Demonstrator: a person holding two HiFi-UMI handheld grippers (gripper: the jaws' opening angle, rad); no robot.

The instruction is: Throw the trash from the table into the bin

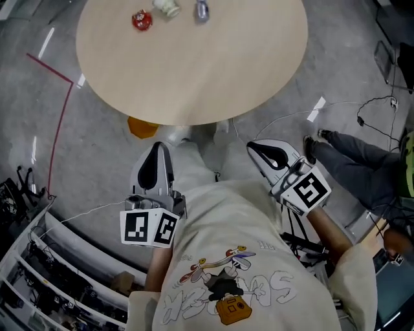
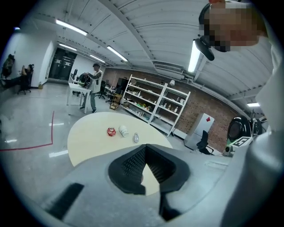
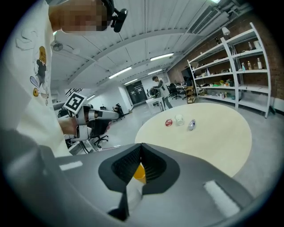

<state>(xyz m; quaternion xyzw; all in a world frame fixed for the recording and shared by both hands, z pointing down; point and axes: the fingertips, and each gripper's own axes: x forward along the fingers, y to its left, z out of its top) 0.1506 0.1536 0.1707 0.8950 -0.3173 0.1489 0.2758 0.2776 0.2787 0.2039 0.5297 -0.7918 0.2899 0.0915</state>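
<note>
Left gripper point(image 1: 158, 150), right gripper point(image 1: 255, 149) — closed, tilted down.

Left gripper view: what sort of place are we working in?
Probably an open-plan lab or workshop: white storage shelving stands against a brick wall, the glossy floor is marked with red tape, and an office chair stands beyond the table.

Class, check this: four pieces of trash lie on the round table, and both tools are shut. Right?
No: the head view shows three on the round table: red scrap, white scrap, grey scrap. The left tool and right tool are shut.
</note>
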